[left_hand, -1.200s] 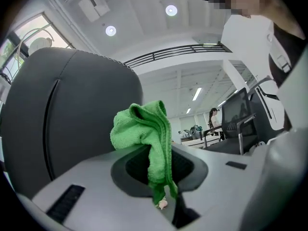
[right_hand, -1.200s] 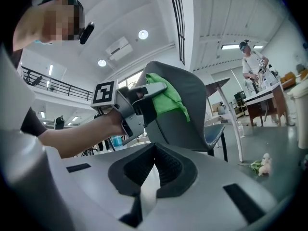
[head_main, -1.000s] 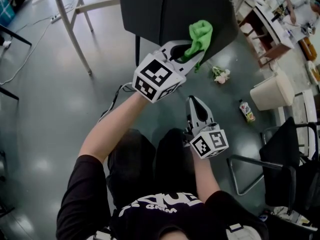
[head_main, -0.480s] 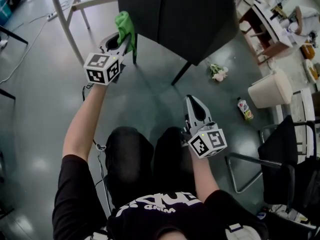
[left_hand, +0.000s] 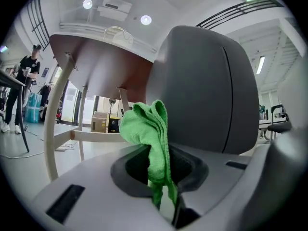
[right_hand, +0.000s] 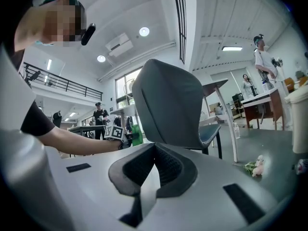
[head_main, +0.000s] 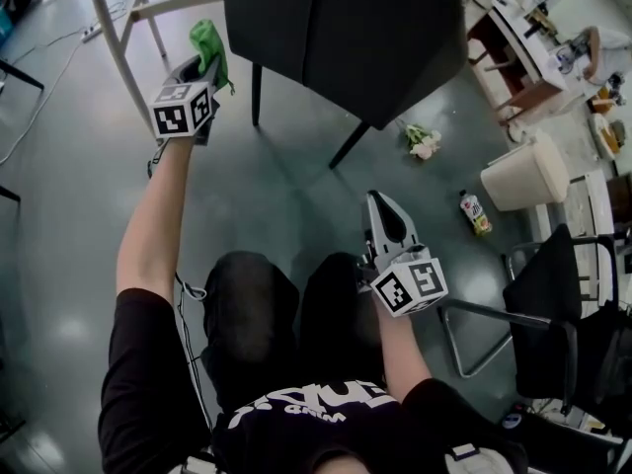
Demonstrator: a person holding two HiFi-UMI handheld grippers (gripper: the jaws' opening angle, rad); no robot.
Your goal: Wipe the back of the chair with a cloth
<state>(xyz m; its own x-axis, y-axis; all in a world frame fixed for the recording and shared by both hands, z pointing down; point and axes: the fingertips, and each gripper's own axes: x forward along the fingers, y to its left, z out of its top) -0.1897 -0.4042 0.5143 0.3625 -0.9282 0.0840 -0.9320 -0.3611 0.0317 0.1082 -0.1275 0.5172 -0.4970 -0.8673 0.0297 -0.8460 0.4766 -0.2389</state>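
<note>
Moved: left gripper (head_main: 200, 62) has swung leftward off the chair back, carrying the cloth past the back's left edge.
Left gripper: jaws clamped on the green cloth (head_main: 208, 41), which bunches up above them.
Cloth: beside a white table leg (head_main: 111, 38), left of the chair and apart from it in the head view.
Chair (head_main: 346, 28): dark back, top centre.
Right gripper (head_main: 383, 205): jaws pressed together with nothing between them, held low near the person's knees.
Floor, right: flower bunch (head_main: 423, 142), bottle (head_main: 475, 212), pale bin (head_main: 523, 174).
</note>
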